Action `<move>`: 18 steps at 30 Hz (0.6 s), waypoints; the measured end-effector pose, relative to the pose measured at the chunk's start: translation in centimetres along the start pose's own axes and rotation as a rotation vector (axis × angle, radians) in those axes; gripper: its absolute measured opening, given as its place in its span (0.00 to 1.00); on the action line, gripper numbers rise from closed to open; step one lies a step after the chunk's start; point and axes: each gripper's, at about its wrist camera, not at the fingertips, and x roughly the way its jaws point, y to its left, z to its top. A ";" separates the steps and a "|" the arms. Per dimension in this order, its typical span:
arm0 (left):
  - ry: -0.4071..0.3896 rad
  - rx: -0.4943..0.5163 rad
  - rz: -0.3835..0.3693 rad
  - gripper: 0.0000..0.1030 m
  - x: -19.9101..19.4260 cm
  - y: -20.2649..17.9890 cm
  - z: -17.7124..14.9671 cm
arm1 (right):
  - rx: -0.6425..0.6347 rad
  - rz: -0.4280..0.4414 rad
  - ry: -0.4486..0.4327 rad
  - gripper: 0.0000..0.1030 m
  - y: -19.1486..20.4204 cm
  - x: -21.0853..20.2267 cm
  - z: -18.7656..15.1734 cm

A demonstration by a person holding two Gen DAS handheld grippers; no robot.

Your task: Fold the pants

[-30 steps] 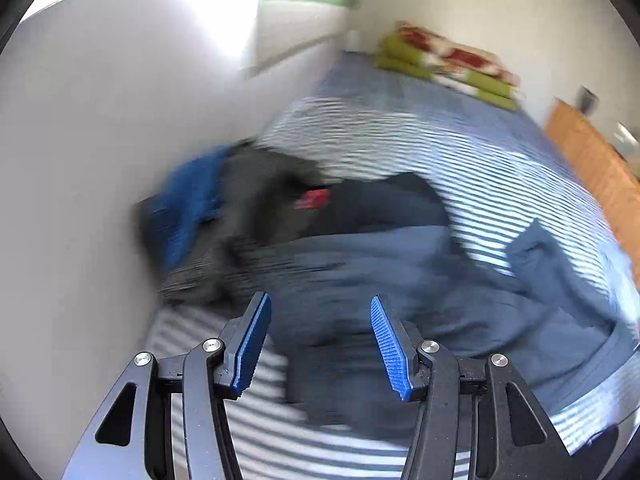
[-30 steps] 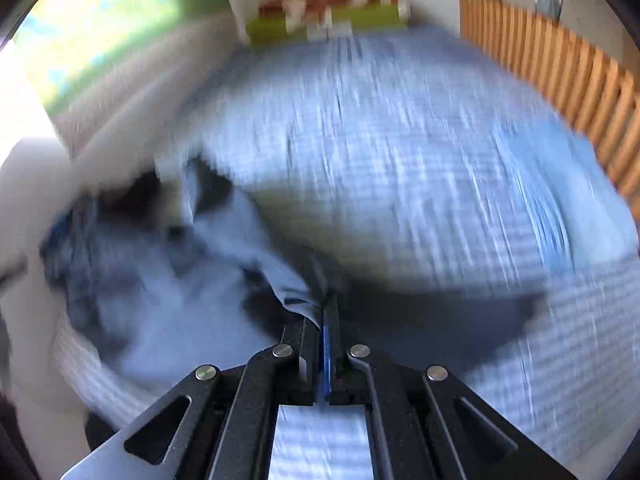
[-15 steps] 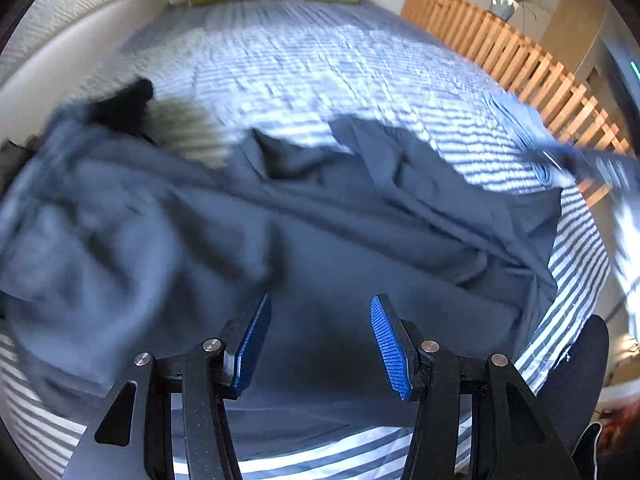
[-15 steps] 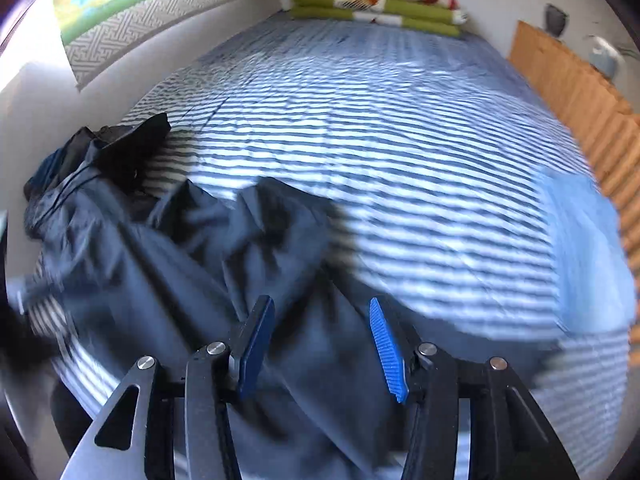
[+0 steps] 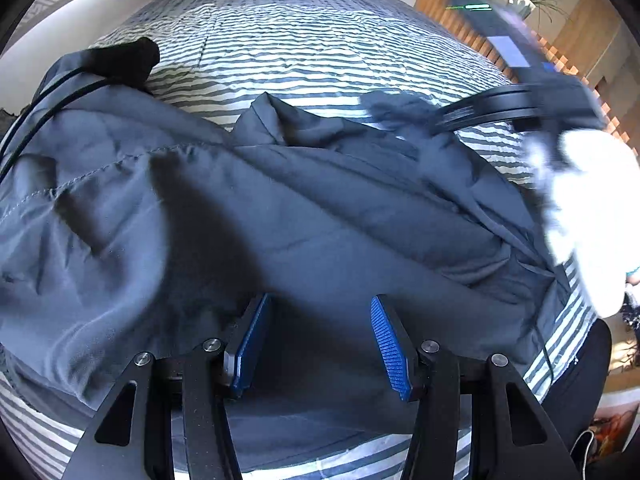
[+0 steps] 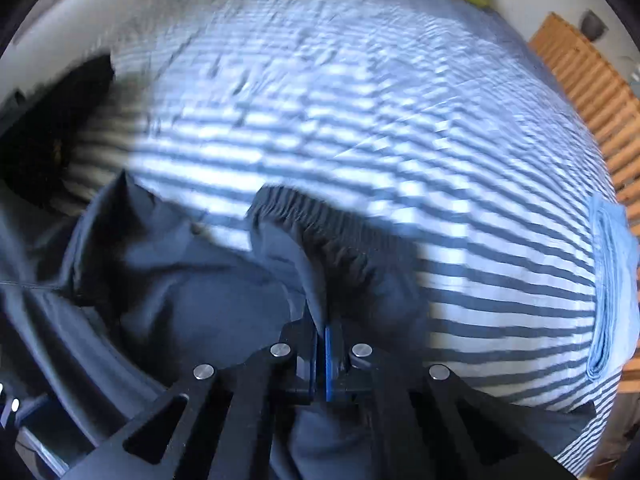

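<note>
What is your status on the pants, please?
Left gripper open over pants. Right gripper shut on waistband. Pants crumpled, unfolded.

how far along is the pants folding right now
Early. Done: the pants lie spread but rumpled on the bed. In hand: the right gripper is shut on the waistband; the left gripper is open above the fabric. Left: flattening and every fold.

Matt grey cloth pants [image 5: 304,216]
</note>
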 end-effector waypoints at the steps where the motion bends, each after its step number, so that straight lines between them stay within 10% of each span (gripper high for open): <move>1: 0.001 0.005 0.005 0.54 -0.1 0.0 -0.2 | 0.013 0.000 -0.027 0.02 -1.3 -1.3 -0.5; 11: -0.003 0.033 0.031 0.54 -0.5 -1.5 0.0 | 0.325 -0.188 -0.260 0.02 -23.3 -17.9 -18.2; 18: -0.058 0.023 0.032 0.54 -2.4 -2.2 2.6 | 0.413 -0.375 -0.025 0.07 -31.2 -15.9 -28.7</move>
